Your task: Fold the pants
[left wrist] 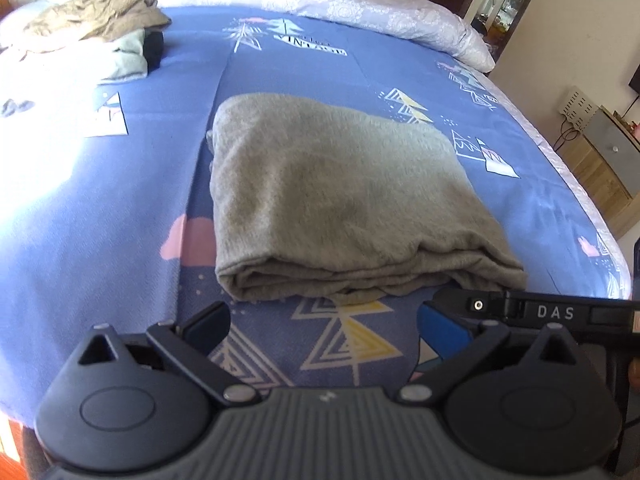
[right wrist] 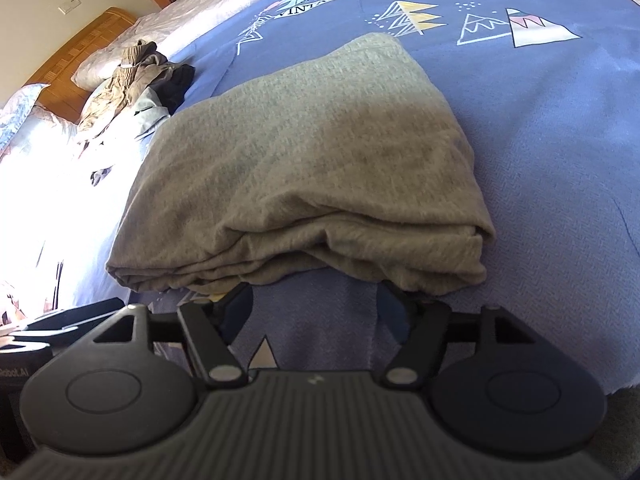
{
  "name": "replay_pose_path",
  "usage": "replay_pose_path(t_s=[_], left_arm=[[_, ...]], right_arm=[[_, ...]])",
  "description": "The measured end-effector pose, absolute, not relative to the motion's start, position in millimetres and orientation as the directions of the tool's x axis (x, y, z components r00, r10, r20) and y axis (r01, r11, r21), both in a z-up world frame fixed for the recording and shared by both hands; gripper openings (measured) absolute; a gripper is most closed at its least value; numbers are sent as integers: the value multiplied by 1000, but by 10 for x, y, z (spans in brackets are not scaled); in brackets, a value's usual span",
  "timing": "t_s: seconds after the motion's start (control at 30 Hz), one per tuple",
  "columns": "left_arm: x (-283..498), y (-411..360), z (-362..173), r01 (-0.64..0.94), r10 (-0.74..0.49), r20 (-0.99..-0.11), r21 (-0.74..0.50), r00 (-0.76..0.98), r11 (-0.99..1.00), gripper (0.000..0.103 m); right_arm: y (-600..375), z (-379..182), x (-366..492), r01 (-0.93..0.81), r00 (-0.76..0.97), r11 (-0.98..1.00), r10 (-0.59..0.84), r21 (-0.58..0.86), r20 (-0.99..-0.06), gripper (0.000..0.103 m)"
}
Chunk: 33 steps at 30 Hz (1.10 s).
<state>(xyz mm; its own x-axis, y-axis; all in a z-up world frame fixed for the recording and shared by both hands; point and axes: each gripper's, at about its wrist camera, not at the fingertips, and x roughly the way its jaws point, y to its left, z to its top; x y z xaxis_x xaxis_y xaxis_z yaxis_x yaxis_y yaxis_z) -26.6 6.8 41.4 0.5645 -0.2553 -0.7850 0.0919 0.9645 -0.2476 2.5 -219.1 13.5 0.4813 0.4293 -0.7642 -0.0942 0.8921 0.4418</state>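
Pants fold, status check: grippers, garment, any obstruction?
Left gripper open, right gripper open, both empty. Grey pants folded on blue bedsheet. Clothes pile far off, nothing blocking.

I'm looking at a bed covered by a blue sheet printed with white and yellow triangle trees, pink clouds and the word VINTAGE. Just ahead of my left claw, whose fingers are spread wide over the sheet, lie the folded grey pants, their layered edge facing me. Far ahead and to the left of that claw sits a heap of clothes: brown on top, pale green and black beneath. Beyond it runs a white patterned quilt along the far edge. From my right claw, the pants lie directly in front, touching the fingertips.
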Motion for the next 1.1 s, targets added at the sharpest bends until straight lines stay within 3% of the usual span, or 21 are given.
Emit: replay_pose_path(t_s=[0.3, 0.5, 1.1], left_arm=[[-343, 68, 631, 67, -93, -749, -65, 656, 996, 103], [-385, 29, 662, 48, 47, -739, 106, 673, 993, 103], [-393, 24, 574, 49, 36, -783, 85, 621, 995, 103]], right_arm=[[-2205, 126, 32, -101, 479, 886, 441, 452, -759, 74], [-2186, 124, 43, -122, 474, 883, 454, 454, -755, 81], [-2219, 109, 24, -121, 478, 869, 475, 480, -739, 83]])
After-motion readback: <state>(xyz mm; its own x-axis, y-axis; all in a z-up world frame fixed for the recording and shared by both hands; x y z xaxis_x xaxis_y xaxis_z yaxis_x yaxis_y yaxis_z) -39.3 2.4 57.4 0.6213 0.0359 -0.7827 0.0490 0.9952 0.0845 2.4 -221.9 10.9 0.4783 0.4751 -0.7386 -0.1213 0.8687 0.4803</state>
